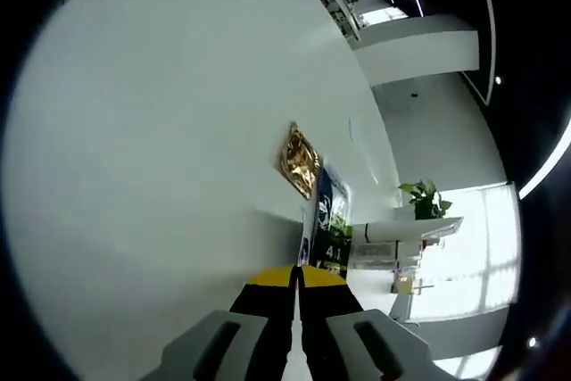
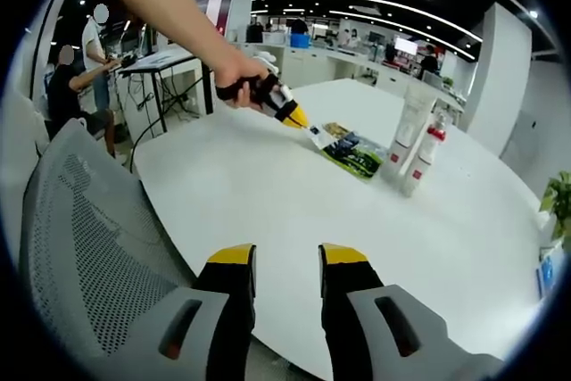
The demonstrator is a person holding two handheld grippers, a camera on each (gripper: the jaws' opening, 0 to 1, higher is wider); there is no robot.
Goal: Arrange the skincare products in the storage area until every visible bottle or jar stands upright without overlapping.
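On the white round table (image 2: 268,194) stand a white tube (image 2: 412,120) and a slim white bottle with a red collar (image 2: 423,156), both upright and close together. Beside them lie flat sachets, a dark green one (image 2: 355,154) among them. My left gripper (image 2: 299,120), held by a hand, is shut on the near edge of that sachet. In the left gripper view its yellow tips (image 1: 296,277) pinch the dark blue-green sachet (image 1: 332,213), with a gold sachet (image 1: 299,161) just beyond on the table (image 1: 161,131). My right gripper (image 2: 288,260) hovers open over the table's near edge, holding nothing.
A grey mesh chair (image 2: 80,238) stands at the table's near left. People sit at a desk (image 2: 165,60) at the back left. A potted plant (image 2: 560,198) (image 1: 426,198) stands to the far right. Bare tabletop lies between my right gripper and the products.
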